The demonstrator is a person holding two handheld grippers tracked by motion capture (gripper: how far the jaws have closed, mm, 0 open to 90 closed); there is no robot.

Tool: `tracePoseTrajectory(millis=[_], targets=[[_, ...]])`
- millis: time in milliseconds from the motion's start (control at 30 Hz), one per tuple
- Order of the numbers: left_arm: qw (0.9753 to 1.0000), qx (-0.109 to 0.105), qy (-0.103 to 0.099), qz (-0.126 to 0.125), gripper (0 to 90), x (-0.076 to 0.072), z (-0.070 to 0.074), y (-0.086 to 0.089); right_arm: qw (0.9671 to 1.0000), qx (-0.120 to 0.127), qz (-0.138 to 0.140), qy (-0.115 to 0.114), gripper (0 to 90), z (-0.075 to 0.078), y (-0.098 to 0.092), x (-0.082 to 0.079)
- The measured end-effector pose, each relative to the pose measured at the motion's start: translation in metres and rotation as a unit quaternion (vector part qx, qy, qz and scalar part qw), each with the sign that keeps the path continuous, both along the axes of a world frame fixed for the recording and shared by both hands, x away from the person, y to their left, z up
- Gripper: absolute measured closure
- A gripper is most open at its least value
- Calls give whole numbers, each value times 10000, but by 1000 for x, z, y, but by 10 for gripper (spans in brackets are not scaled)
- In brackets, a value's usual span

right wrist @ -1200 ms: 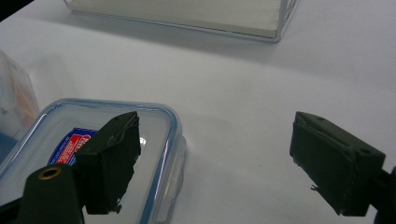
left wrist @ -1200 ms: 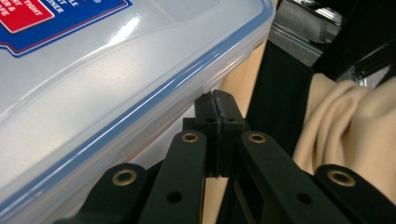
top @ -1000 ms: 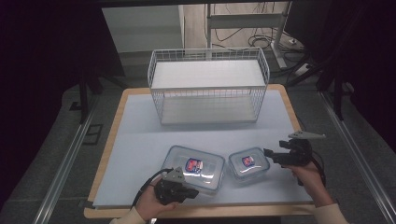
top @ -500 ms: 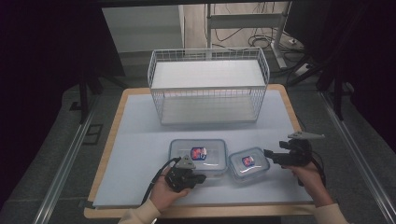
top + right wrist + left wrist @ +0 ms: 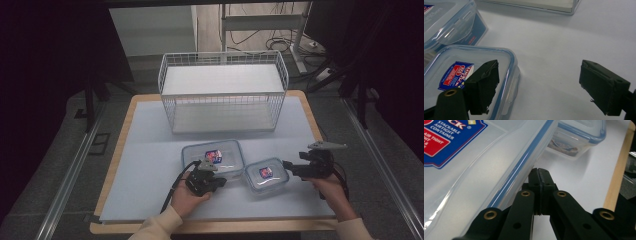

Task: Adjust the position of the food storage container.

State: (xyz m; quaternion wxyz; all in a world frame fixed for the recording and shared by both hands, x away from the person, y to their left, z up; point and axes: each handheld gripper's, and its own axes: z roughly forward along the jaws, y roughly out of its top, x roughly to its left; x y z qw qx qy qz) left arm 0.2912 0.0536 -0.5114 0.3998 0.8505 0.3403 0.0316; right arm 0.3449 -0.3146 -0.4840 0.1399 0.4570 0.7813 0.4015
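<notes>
Since the frame half a second before, the left claw (image 5: 218, 176) had pushed forward with the large clear plastic food container with a blue seal and a red-and-blue label (image 5: 213, 158), which had slid farther up the bench (image 5: 150, 150) toward the basket; the right claw (image 5: 288, 165) had hardly shifted.

Nearest the person, the left hand (image 5: 189, 200) held its claw at the large container's near edge. In the left gripper view the jaws were pressed together, tip against tip, just under the container's (image 5: 474, 167) lid rim; whether any of the rim was pinched between them I could not tell.

To the right, the right claw stood wide, with nothing between its jaws, at the right side of the small clear plastic food container with a blue seal and label (image 5: 266, 175). One jaw hung over that container's (image 5: 461, 72) lid, the other over bare bench.

Farthest off stood the white wire basket (image 5: 223, 92), well apart from both containers.
</notes>
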Motion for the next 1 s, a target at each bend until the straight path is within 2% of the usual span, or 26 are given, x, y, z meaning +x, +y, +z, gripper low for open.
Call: tracePoseTrajectory(millis=[400,600,800,933,1000], targets=[[9998,-61,14,207,900,14,0,-2,10000,-22,18,-5,159,0,0,0],[9998,-15,-9,201,900,14,0,-1,10000,-13,29,-13,159,0,0,0],[9999,-93,-6,68,900,-3,4,5,10000,19,32,-24,160,2,-1,-1],[10000,-55,41,9,900,-16,6,19,10000,34,41,-55,159,2,-3,-1],[10000,-50,20,70,900,-22,7,28,9999,48,39,-91,159,3,-4,-1]])
